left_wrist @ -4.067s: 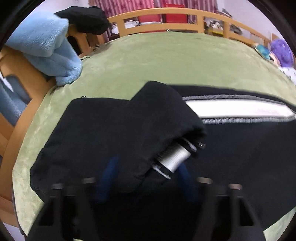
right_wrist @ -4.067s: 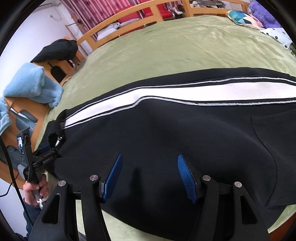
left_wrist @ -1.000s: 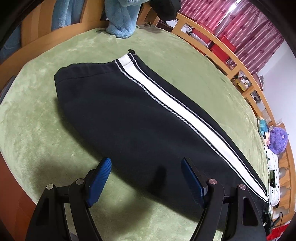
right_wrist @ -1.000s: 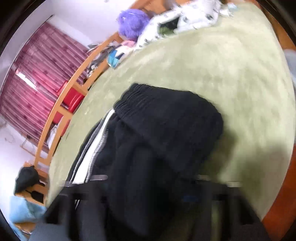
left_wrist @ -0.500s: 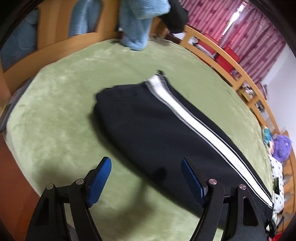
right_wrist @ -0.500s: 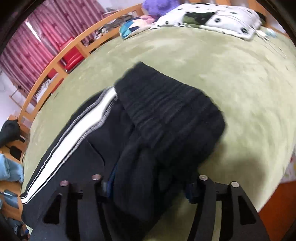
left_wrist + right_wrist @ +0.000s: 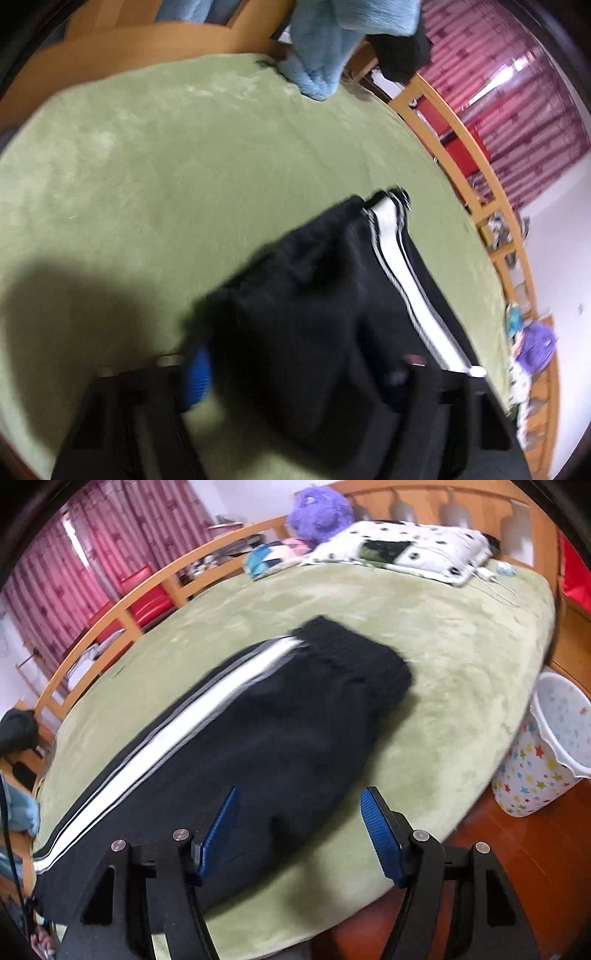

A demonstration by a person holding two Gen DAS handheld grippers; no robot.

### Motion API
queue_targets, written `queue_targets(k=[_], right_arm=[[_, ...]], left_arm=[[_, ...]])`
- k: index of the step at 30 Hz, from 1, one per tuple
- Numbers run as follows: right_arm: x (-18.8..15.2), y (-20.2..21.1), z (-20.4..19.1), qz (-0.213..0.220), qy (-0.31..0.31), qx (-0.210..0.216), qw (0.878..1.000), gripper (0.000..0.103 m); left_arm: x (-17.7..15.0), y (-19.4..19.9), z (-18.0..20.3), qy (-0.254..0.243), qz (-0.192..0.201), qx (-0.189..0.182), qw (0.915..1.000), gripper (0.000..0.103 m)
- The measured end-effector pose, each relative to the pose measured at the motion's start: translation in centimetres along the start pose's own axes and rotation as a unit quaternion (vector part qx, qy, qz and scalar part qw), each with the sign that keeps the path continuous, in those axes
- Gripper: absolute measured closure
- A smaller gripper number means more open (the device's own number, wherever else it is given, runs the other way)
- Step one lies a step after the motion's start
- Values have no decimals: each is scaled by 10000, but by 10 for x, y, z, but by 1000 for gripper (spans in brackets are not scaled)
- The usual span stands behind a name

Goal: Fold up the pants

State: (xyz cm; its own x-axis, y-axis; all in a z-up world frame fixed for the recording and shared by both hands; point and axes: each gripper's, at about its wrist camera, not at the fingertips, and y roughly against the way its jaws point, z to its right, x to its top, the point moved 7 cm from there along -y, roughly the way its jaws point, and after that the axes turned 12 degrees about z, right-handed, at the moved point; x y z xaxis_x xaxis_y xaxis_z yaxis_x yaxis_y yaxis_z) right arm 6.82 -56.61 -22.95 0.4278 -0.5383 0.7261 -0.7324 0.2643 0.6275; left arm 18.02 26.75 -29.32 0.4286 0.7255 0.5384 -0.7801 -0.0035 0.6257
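Right wrist: black white-striped pants [image 7: 258, 731] flat, right gripper [image 7: 299, 834] released, left gripper [image 7: 295, 373] clutching cloth

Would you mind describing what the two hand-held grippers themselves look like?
The right hand-held gripper has two black angular fingers with open cut-outs, silver round screw heads at the joints, and ribbed bright-blue pads on the inner faces. The left hand-held gripper is blurred but shows the same black frame and a blue pad. No cables or markings show on either.

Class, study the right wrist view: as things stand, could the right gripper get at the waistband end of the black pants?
Probably yes. The right gripper is open and holds nothing, and the pants lie flat on the green blanket ahead of it, waistband uncovered at the far end. Nothing lies between them.
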Motion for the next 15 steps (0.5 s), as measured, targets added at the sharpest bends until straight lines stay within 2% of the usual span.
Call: queue_targets(k=[2,3,5,7,9,10,11,13,14,15], right_arm=[[-6,3,-30,-12,165,108,9998,35],[-10,4,-39,-23,242,126,9996,35],[-18,1,-63,-73,410,229,9989,35],[-28,-1,-90,-163,549,370,9977,35],[-38,-3,-111,-251,664,543,9960,35],[-44,-5,-122,-318,760,623,9946,35],[-50,-6,-133,-391,883,682,9930,35],[-59,-5,-149,-453,1098,793,9898,35],[-63,-2,-157,-449,1212,848,9880,35],[-66,1,-164,-438,1312,896,9863,35]], left_arm=[[5,-2,6,202,-239,-553,9980,87],[10,5,8,311,-150,-693,9970,87],[21,26,19,81,19,-1014,9948,87],[22,29,19,-104,84,-1018,9947,82],[15,11,2,-79,-70,-522,9986,56],[9,-1,-10,69,-341,-213,9992,55],[6,-5,-15,219,-435,-259,9985,54],[12,2,-19,451,-235,-583,9970,48],[15,5,-19,450,-102,-558,9974,41],[18,5,-18,415,-13,-515,9978,39]])
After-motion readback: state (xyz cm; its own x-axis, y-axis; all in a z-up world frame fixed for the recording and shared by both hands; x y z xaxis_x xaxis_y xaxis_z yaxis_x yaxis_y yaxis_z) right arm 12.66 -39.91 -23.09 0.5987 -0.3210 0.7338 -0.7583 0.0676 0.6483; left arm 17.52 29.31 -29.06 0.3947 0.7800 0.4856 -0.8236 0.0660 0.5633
